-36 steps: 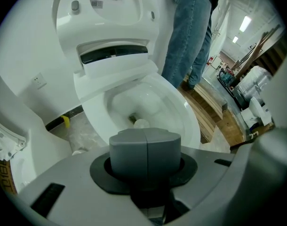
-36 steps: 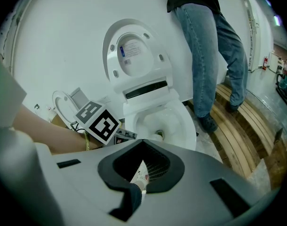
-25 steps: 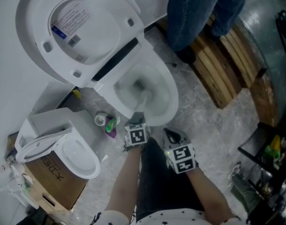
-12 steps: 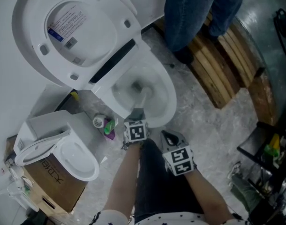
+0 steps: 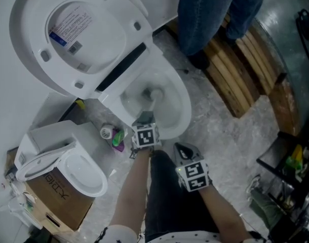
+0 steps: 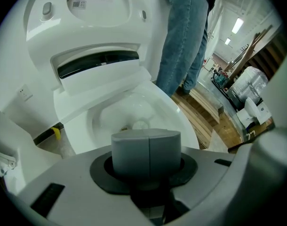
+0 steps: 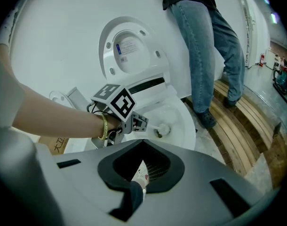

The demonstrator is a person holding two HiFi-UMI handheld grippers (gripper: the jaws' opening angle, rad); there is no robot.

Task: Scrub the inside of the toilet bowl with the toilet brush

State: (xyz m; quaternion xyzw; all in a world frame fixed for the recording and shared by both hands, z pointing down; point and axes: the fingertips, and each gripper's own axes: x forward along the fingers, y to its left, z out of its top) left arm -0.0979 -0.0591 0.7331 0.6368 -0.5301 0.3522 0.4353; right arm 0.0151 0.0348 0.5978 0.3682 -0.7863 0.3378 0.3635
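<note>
The white toilet [image 5: 167, 123] has its lid [image 5: 73, 34] raised. The toilet brush [image 5: 154, 93] has its white head down in the bowl near the drain; it also shows as the brush [image 7: 162, 129] in the right gripper view. My left gripper [image 5: 146, 119] reaches over the bowl's front rim and is shut on the brush handle. In the left gripper view its grey jaws [image 6: 146, 149] stand pressed together over the bowl [image 6: 181, 121]. My right gripper [image 5: 186, 150] hangs just right of the left one, short of the rim, open and holding nothing.
A person in blue jeans [image 5: 210, 14] stands beside the toilet on a wooden pallet [image 5: 245, 70]. At the left a second white toilet unit [image 5: 68, 161] rests on a cardboard box [image 5: 58, 196]. Small bottles [image 5: 114, 133] lie on the floor by the toilet's base. A dark rack [image 5: 291, 166] stands at the right.
The left gripper has pushed forward over the rim, and the brush head has slid deeper toward the back of the bowl. The right gripper has barely moved.
</note>
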